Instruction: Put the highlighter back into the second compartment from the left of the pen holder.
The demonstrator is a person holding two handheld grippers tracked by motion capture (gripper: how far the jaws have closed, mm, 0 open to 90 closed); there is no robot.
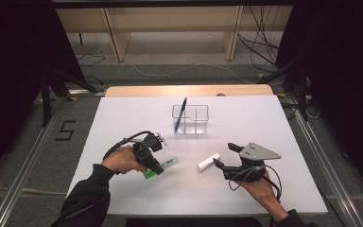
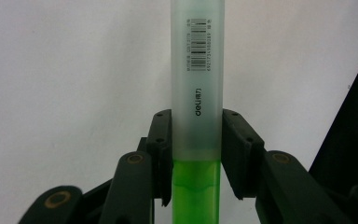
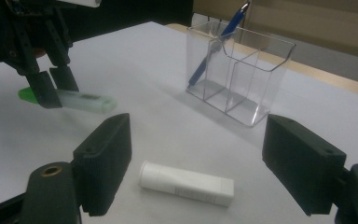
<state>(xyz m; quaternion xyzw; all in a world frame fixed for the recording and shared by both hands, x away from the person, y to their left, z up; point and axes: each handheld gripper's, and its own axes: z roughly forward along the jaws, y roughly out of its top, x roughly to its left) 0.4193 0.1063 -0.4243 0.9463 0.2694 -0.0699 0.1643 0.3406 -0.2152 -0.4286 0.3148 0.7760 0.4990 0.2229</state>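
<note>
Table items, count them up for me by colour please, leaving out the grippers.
Green: 1, the highlighter between the jaws of the left gripper
Blue: 1, the pen standing in the organizer
White: 1, the tube lying in front of the right gripper
Clear: 1, the organizer
Total: 4

Bright, even light on the white table (image 1: 123,118); dark surroundings, slightly soft focus.

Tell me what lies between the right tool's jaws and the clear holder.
Bare white table, apart from the white tube lying just ahead of the right tool; the right gripper view shows this stretch up to the holder.
</note>
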